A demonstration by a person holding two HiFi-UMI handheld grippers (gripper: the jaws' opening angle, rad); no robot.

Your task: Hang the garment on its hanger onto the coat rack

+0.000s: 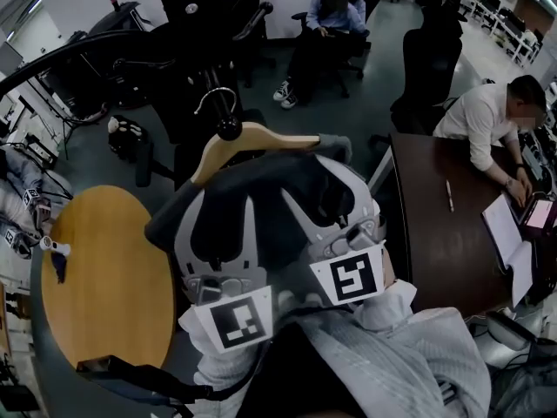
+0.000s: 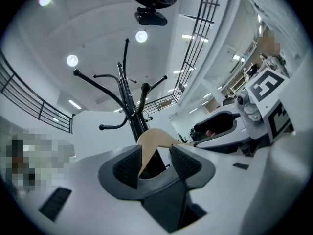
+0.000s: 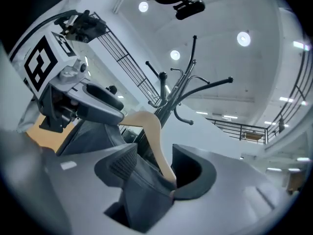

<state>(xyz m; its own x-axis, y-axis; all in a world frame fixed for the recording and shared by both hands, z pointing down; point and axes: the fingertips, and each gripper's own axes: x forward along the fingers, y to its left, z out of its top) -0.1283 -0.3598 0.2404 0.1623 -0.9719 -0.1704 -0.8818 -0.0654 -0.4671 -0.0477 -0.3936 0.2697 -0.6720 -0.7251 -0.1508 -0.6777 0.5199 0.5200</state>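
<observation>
Round wooden tabletop (image 1: 104, 277) lay low on the left, well apart from the work. Your left gripper (image 2: 155, 163) was raised under the coat rack (image 2: 128, 99) with its fingers (image 2: 126, 166) spread wide. One wooden arm of the hanger (image 1: 252, 139) passed up between them, close against one pad with a gap at the other, so nothing was clamped. In the middle, the metal hook (image 1: 218, 97) sat just above a black knob (image 1: 229, 129) by the dark rack arms. From the head view you could not tell whether the hook was truly over a peg or only resting against one. The dark garment (image 1: 261, 194) was draped over the hanger and down between both tools. Your right gripper (image 3: 155, 168) was open as well, with the other wooden arm and a fold of cloth standing between its fingers (image 3: 123, 166), the cloth lying along one pad. Main risk, as judged: with neither side gripping, a half-seated hook would have let hanger and garment drop. Second risk: drawing the right fingers away with cloth caught on the ribbed pad could have dragged the garment off that shoulder, or tipped the hanger and unhooked it. Uneven withdrawal, one side first, would likely have set the hanger swinging on the rack.
</observation>
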